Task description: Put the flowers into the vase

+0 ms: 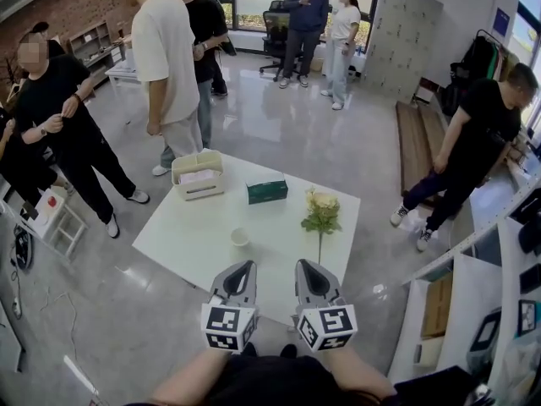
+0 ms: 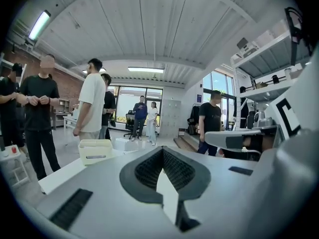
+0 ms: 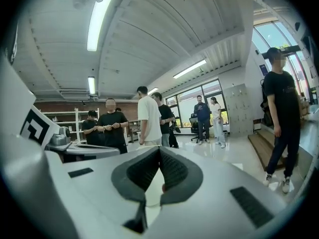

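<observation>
Flowers: one sprig (image 1: 322, 211), pale blooms over green leaves on a thin stem, lay right of centre on the white table (image 1: 186, 244); the number of blooms was too small to count.
Handling: judged light, soft and easily crushed at the blooms and leaves; the bare lower stem, pointing toward the bottom of the frame, looked the best place to pinch, and gently, since it could bend or slip.
Vase: none was plainly seen; whether the small white cup (image 1: 240, 237) left of the sprig served as one could not be told.
Left gripper (image 1: 248, 264): jaws together at the tips, nothing between them, held at the table's near edge, bottom centre.
Right gripper (image 1: 303, 264): jaws likewise closed and empty, just beside the left, well short of the stem.
Count on table: one sprig, one cup, one green box (image 1: 267, 192), one cream box (image 1: 198, 174).
People: at least six stood around the far side and both edges of the frame.
Progress: judged not begun; the sprig was untouched.
</observation>
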Demonstrator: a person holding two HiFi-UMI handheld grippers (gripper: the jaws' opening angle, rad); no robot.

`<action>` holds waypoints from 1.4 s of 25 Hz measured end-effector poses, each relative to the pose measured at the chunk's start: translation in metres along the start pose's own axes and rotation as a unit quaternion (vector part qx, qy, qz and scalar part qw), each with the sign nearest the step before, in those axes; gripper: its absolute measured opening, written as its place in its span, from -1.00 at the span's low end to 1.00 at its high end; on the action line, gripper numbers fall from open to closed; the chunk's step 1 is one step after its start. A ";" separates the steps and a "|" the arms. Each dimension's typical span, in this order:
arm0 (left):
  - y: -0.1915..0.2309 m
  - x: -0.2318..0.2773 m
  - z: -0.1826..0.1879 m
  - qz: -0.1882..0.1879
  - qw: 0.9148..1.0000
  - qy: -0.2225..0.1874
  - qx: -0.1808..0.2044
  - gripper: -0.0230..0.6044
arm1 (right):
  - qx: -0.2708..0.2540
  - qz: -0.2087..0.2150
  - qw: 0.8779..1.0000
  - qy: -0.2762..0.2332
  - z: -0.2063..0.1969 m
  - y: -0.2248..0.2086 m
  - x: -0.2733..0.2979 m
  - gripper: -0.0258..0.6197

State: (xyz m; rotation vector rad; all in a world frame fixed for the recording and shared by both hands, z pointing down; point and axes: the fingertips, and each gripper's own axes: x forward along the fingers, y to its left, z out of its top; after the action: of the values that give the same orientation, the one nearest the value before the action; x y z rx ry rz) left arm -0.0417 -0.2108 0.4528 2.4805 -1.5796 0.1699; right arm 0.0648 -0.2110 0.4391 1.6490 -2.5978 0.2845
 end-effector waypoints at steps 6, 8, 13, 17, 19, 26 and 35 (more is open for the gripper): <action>-0.004 0.016 0.005 0.000 1.000 -0.002 0.000 -0.92 | -0.007 0.005 1.000 0.007 0.003 -0.007 0.010 -0.91; -0.006 0.022 0.006 -0.003 1.000 -0.003 0.000 -0.92 | -0.006 0.003 1.000 0.010 0.002 -0.011 0.013 -0.91; -0.006 0.035 0.001 -0.010 1.000 0.004 -0.002 -0.92 | -0.002 -0.002 1.000 0.020 -0.004 -0.020 0.021 -0.91; -0.016 0.051 -0.005 -0.027 1.000 0.015 -0.004 -0.92 | 0.001 -0.006 0.999 0.036 -0.011 -0.025 0.029 -0.91; -0.017 0.062 -0.011 -0.031 0.999 0.023 -0.008 -0.92 | 0.002 -0.013 0.999 0.041 -0.016 -0.031 0.033 -0.91; -0.020 0.099 -0.038 -0.040 0.997 0.064 -0.011 -0.92 | 0.017 -0.036 0.996 0.074 -0.039 -0.055 0.051 -0.91; -0.014 0.139 -0.082 -0.040 0.991 0.124 -0.030 -0.92 | 0.045 -0.079 0.977 0.195 -0.128 -0.137 0.097 -0.91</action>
State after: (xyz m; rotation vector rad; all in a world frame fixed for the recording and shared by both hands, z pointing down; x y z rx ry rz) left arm 0.0304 -0.3095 0.5590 2.3658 -1.3618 0.3957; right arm 0.1395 -0.3312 0.5957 1.6184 -2.1837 0.6511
